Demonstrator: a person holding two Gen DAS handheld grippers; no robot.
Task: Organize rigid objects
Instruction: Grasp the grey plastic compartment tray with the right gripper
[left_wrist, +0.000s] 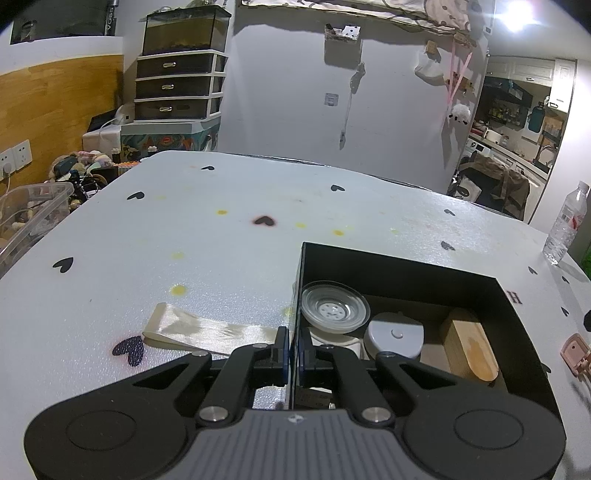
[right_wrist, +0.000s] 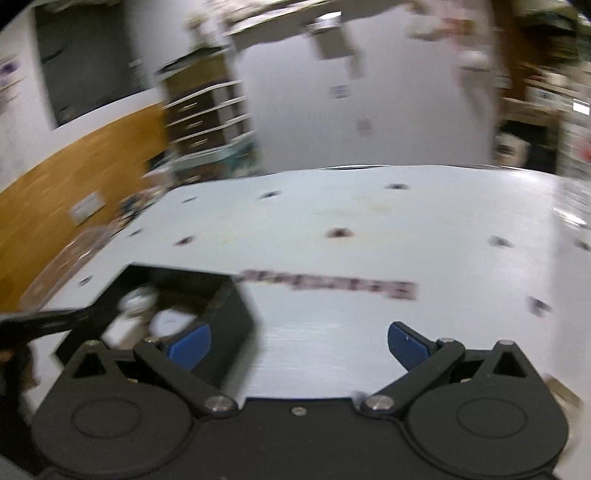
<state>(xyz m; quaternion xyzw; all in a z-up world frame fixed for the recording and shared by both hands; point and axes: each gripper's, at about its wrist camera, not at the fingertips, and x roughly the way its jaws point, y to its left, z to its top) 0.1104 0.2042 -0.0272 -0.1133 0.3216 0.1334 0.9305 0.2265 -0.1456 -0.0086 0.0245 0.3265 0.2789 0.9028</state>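
Note:
A black open box (left_wrist: 406, 269) sits on the white table (left_wrist: 221, 258). Inside it lie a clear glass dish (left_wrist: 334, 307), a grey round object (left_wrist: 395, 334) and a wooden block (left_wrist: 471, 349). My left gripper (left_wrist: 294, 349) is shut on the box's left wall, one finger inside and one outside. The right wrist view is motion-blurred. My right gripper (right_wrist: 299, 341) is open and empty above the table, just right of the black box (right_wrist: 225, 317). The left gripper's arm (right_wrist: 48, 321) shows at that view's left edge.
A cream ribbon strip (left_wrist: 207, 328) lies left of the box. A pink clip (left_wrist: 576, 352) lies to its right. A water bottle (left_wrist: 565, 221) stands at the far right table edge. A clear bin (left_wrist: 33, 214) and drawers (left_wrist: 177, 85) stand beyond the left edge.

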